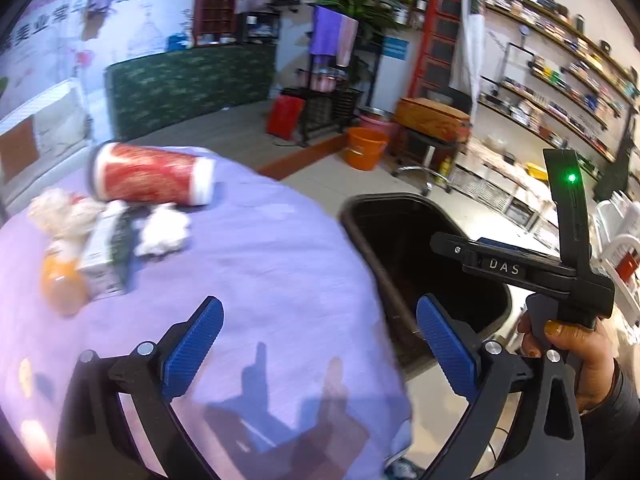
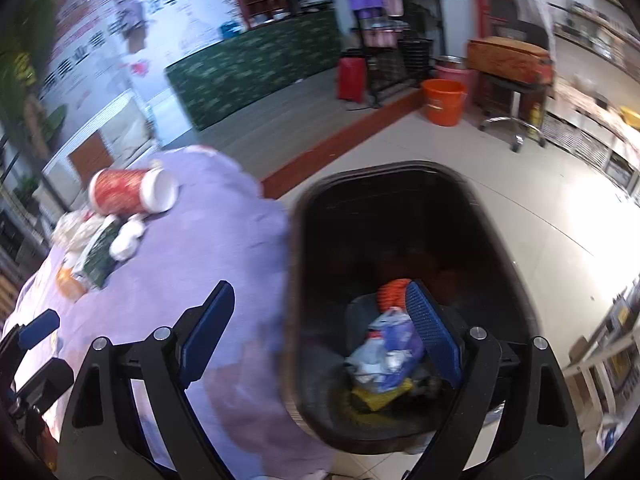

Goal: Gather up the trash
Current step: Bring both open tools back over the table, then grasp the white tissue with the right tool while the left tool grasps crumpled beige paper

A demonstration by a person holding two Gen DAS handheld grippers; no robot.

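Both tongs gaped wide and held nothing: the left gripper hung over the lilac tablecloth, the right gripper straddled the cloth's edge and the black bin. Crumpled wrappers lay inside the bin. Far across the table, a red cup lay on its side beside a carton, white tissue and an orange bottle, nothing barring the way. An orange bucket stood on the floor beyond.

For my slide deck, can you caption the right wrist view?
Open right gripper poised over a black bin holding discarded wrappers, trash left on the purple table.
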